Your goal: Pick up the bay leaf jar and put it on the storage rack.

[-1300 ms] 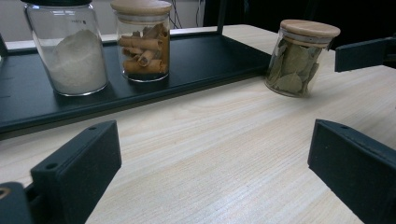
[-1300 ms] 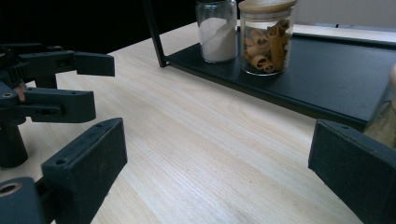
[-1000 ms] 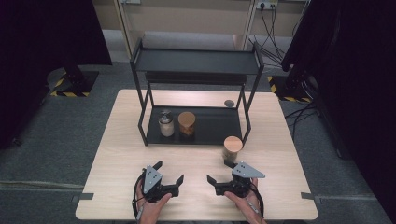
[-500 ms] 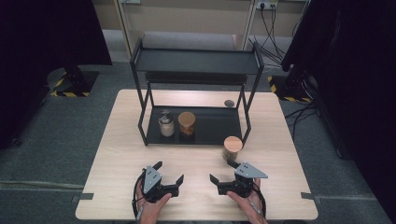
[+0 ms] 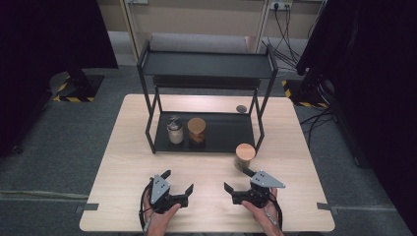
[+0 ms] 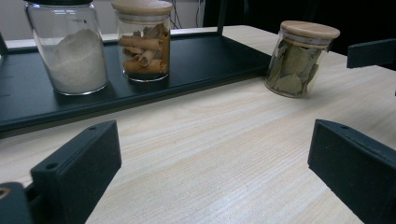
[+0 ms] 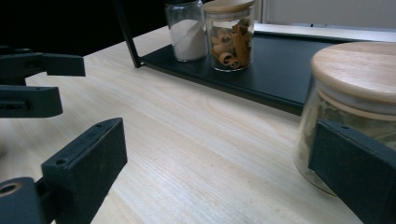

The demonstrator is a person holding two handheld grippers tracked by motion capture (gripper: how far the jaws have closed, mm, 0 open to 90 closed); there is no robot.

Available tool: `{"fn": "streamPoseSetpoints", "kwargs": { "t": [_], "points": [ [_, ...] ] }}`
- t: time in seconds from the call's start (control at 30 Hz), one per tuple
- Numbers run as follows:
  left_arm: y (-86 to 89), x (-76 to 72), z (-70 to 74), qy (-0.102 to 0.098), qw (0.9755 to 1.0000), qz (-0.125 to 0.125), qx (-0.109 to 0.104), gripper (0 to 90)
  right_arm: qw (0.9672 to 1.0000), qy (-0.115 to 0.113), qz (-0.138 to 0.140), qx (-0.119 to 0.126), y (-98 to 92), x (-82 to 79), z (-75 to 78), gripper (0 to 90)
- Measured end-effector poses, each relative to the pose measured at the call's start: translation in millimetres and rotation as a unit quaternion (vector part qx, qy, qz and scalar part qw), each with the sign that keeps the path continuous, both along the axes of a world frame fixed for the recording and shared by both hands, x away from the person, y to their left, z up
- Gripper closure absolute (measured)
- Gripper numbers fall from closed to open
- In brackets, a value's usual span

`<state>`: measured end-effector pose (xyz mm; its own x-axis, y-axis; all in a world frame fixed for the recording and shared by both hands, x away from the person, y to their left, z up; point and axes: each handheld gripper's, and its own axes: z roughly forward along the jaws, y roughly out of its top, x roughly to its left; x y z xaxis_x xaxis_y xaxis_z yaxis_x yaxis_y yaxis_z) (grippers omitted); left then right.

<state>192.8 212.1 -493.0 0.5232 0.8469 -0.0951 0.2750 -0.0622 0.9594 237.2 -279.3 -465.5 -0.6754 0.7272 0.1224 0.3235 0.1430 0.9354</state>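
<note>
From the high view, the person's two hands rested at the near edge of the wooden table (image 5: pixel 123 147). The left gripper (image 5: pixel 178 187) and the right gripper (image 5: pixel 241 181) both had their jaws spread wide with nothing between them. The bay-leaf jar (image 5: pixel 244 156), capped with a wooden lid, stood upright on the bare table just in front of the black shelf rack (image 5: pixel 206 64), near its right front leg and just ahead of the right gripper. On the rack's lower tray stood a jar of white powder (image 5: pixel 175 131) and a cinnamon-stick jar (image 5: pixel 196 130), side by side. A small dark disc (image 5: pixel 241 108) lay on the table behind the rack.

In the left gripper view, the bay-leaf jar (image 6: pixel 299 58) stood well off to the right, apart from the tray edge, while the powder jar (image 6: pixel 70 46) and cinnamon jar (image 6: pixel 142 39) sat on the tray.

In the right gripper view, the bay-leaf jar (image 7: pixel 348 107) stood just beyond that gripper's right jaw, outside the gap, not yet gripped.

The step appeared to be reaching for the bay-leaf jar with the right gripper. To do it well, the gripper would need to swing so that the jar sat centred between the jaws, then close on the glass body below the lid, keeping the jar upright so it would not tip or slide into the rack leg.
</note>
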Motion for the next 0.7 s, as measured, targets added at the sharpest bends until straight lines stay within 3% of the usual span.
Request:
{"fn": "streamPoseSetpoints", "kwargs": {
  "t": [0.7],
  "points": [
    [-0.2, -0.1, 0.1, -0.001, 1.0000, 0.000, 0.001, 2.3, 0.9993, -0.004, -0.035, -0.009, -6.7, 0.2, -1.7, 4.7]
  ]
}}
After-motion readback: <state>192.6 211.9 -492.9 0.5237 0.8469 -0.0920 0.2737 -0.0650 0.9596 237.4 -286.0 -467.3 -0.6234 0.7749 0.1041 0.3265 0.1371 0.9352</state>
